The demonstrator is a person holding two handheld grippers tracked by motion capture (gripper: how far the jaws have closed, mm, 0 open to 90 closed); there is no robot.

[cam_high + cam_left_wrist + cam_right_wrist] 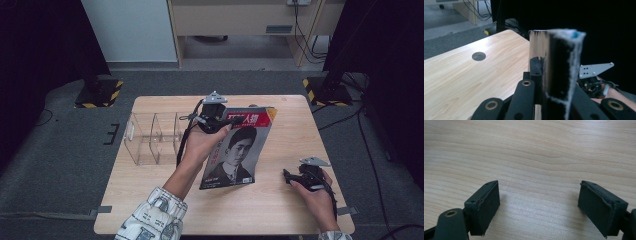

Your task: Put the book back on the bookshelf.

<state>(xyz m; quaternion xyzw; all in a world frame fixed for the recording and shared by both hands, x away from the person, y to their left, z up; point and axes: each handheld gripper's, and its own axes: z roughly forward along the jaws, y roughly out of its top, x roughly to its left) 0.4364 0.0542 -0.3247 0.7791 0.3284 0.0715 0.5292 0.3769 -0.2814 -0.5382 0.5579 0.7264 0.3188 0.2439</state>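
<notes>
High view: clear acrylic organizer (pixel 150 137) just left of left gripper (pixel 216 120), which is raised, clamped on magazine (pixel 235 150) top edge; right gripper (pixel 290 176) low on table (pixel 280 210), jaws apart, nothing between.

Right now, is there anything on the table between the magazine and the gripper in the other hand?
No. In the high view, bare wooden table separates the magazine from the right gripper.

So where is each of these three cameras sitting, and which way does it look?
High view: above the person's side, looking forward and down on the table; both forearms show.
Left gripper view: on the left gripper, along fingers shut on the magazine; shares the right gripper with the high view.
Right gripper view: on the right gripper, facing bare tabletop between open fingers.
</notes>
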